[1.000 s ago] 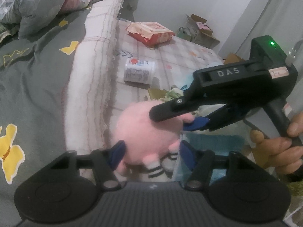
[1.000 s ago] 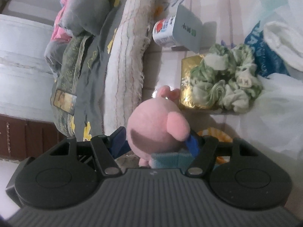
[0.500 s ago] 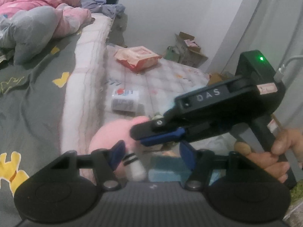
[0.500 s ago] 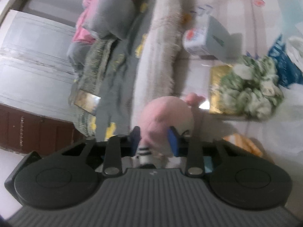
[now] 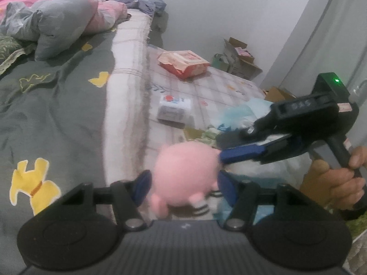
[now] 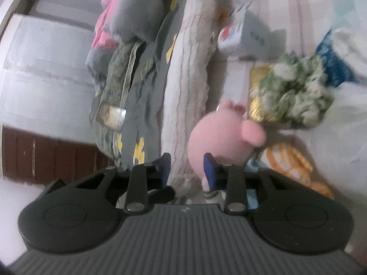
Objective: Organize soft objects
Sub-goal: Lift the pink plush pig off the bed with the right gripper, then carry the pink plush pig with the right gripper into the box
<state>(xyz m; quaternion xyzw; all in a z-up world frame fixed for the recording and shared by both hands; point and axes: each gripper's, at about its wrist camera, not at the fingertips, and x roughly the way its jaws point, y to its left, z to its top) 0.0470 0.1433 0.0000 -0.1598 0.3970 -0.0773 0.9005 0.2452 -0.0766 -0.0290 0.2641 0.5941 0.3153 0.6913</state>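
Your left gripper (image 5: 183,184) has the pink plush toy (image 5: 183,165) between its blue pads (image 5: 226,186). Both pads sit against its flanks, so read it as clamped, though the frame is blurred. The toy has a round, plain pink, fuzzy body. A stubby pink limb (image 5: 158,204) sticks out low on the left, and the legs below are white with dark stripes (image 5: 203,207), like socks. The right wrist view shows one more pink nub (image 6: 252,133) on its side and a small pink bit on top. No face shows in either view. The toy is up in the left tongs, in front of the white fringed edge of the bed (image 5: 126,114), with the grey cover printed with yellow dogs (image 5: 57,114) to its left. Past it on the checked sheet are a white tissue pack (image 5: 174,111) and a red-orange packet (image 5: 183,64). Your right gripper (image 6: 187,167) has just been opening its jaws, and they now stand a little apart with nothing between them. The toy lies just outside its right finger (image 6: 209,170). From the left wrist view, that gripper's blue finger tip is at the toy's right side, touching or nearly so; blur hides which. Your right hand (image 5: 344,181) is wrapped on its handle. A green-and-white bundle (image 6: 296,96) sits on a gold box (image 6: 259,96) just right of the toy.
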